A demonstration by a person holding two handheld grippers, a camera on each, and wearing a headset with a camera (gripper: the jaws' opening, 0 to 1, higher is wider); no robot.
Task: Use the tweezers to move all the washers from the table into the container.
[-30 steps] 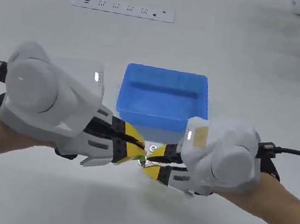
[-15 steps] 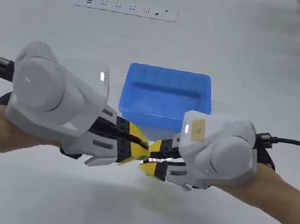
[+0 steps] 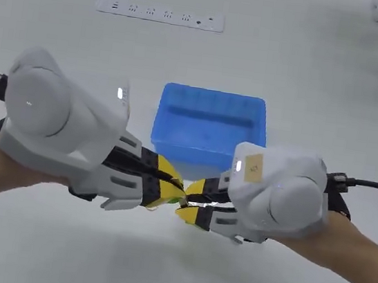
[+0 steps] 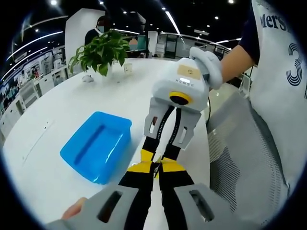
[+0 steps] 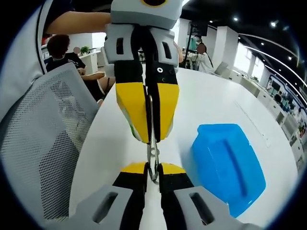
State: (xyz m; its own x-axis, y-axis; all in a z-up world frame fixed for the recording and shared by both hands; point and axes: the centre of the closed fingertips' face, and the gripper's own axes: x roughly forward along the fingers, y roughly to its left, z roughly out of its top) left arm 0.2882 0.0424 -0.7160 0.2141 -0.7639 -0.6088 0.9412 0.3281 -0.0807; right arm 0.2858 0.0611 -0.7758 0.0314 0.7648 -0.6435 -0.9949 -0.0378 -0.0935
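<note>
While the left gripper (image 3: pixel 168 193) and right gripper (image 3: pixel 191 208) both pinch the tweezers (image 5: pixel 152 155), arms nearly closed, any washer held untellable, just before the container (image 3: pixel 212 97), uneven pull could twist the tweezers loose, dropping a washer short.

A broad white table (image 3: pixel 310 67) lies under bright, even light, with a white power strip (image 3: pixel 160 14) at its far side and a leafy potted plant (image 4: pixel 98 50) near one edge. A grey mesh chair (image 5: pixel 43 129) stands beside it. Beyond is an open office with a dark ceiling, ceiling lights (image 4: pixel 170 19) and a white pillar (image 5: pixel 225 45).
</note>
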